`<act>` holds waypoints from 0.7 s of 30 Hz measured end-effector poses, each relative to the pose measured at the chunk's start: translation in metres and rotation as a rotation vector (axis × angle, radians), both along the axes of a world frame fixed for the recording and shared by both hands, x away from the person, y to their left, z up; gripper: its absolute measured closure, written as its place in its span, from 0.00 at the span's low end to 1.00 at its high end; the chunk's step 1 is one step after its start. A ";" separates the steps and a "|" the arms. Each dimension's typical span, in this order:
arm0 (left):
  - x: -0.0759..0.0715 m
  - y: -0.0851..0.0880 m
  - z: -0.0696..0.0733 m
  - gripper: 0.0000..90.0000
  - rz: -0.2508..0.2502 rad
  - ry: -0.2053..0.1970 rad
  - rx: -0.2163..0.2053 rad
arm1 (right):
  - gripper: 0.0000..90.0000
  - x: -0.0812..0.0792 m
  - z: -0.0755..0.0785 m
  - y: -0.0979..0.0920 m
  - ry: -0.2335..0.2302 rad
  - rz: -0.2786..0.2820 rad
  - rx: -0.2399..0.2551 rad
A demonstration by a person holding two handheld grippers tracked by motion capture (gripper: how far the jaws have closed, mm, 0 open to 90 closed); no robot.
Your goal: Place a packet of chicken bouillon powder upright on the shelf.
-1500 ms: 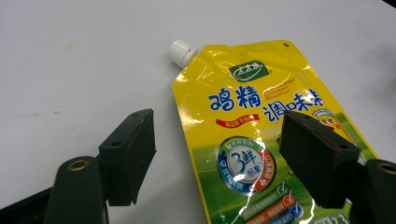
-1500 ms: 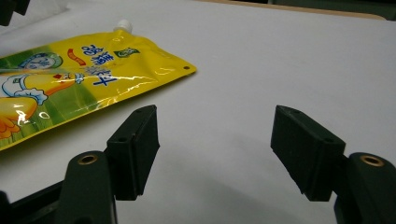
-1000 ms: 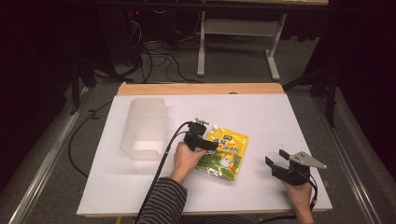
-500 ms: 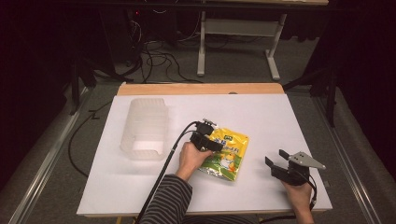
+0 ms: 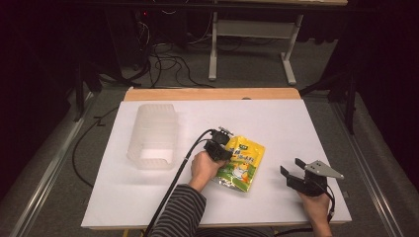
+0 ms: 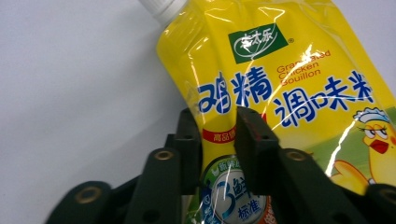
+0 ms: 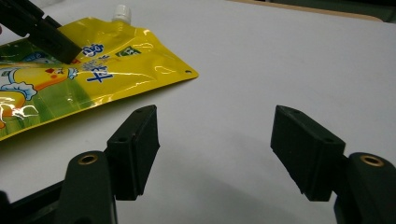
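At mid-tabletop [image 5: 276, 118], on the white sheet, lies a yellow spouted pouch of granulated chicken bouillon [image 5: 240, 162], flat, print side up. Its long axis runs diagonally in the high view: white screw cap [image 6: 157, 5] toward the far side, bottom seam toward the person. The left gripper [image 5: 220, 148] is right at the pouch's left edge, and in the left gripper view its jaws straddle that edge just below the cap corner, one on each side of the film, nearly closed on it. It looks like a pinch on the pouch [image 6: 280, 79] edge, though I can't confirm from here that the pads are fully biting. The right gripper [image 5: 300, 174] sits well apart, off to the pouch's right and nearer the person, jaws spread wide with nothing between them; its own view has the pouch [image 7: 93, 79] ahead and to the left, with bare white sheet straight in front. So the left hand is the near one and the pouch extends rightward from its grip. My read: any lift or drag pivots on that one edge, so the bag's heavy end would sag or swing. A translucent ribbed plastic container [image 5: 152, 134] stands to the left of the left hand, open side toward the person, clear of the pouch. If that's the destination, the move goes left.
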State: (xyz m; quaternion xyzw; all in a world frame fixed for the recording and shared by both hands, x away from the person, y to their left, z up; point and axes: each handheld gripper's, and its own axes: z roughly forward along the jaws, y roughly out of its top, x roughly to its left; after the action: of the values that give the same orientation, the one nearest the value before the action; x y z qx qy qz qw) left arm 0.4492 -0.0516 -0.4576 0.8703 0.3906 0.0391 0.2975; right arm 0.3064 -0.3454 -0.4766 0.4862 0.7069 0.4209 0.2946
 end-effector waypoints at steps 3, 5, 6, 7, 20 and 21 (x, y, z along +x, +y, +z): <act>-0.001 -0.001 0.002 0.95 -0.018 -0.018 0.025 | 0.37 0.000 0.000 0.000 0.001 0.000 0.001; -0.002 -0.002 0.003 0.99 -0.026 -0.027 0.028 | 0.37 0.000 0.000 0.000 0.000 0.000 0.001; -0.002 -0.001 0.004 1.00 -0.032 -0.024 0.022 | 0.37 0.000 0.000 0.000 -0.002 0.001 -0.001; -0.002 -0.001 0.004 1.00 -0.032 -0.024 0.022 | 0.37 0.000 0.000 0.000 -0.003 0.000 0.000; -0.023 0.014 0.053 1.00 -0.110 -0.137 -0.067 | 0.36 0.000 0.000 0.000 0.000 0.000 0.000; -0.023 0.014 0.053 1.00 -0.110 -0.137 -0.067 | 0.36 0.000 0.000 0.000 0.000 0.000 0.000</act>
State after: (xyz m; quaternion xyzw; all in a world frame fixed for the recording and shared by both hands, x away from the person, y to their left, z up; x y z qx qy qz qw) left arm 0.4266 -0.0380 -0.4051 0.8752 0.3221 0.0693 0.3542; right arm 0.3067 -0.3459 -0.4766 0.4863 0.7068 0.4210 0.2944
